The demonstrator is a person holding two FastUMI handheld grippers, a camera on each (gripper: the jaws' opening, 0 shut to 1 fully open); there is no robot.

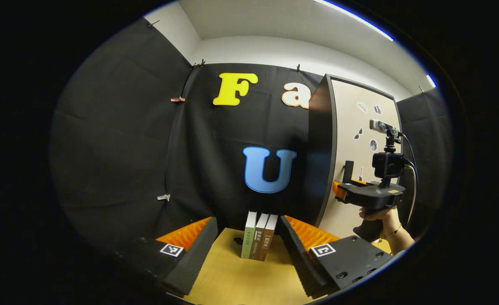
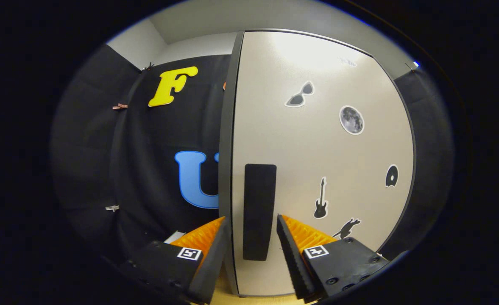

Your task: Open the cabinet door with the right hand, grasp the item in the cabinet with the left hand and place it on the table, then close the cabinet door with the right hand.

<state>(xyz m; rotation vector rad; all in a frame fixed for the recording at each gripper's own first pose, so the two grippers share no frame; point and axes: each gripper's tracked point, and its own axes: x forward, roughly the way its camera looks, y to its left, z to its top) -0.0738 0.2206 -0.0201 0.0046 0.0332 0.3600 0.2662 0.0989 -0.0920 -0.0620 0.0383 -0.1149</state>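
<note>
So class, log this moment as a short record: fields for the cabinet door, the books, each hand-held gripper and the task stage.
cabinet door: looks shut, stickers on its front
handle: dark vertical bar, between the right hand-held gripper fingers
right hand-held gripper: open, not yet clamped
books: three, upright on the wooden table
left hand-held gripper: open, books between its fingers
stage: door not yet opened
</note>
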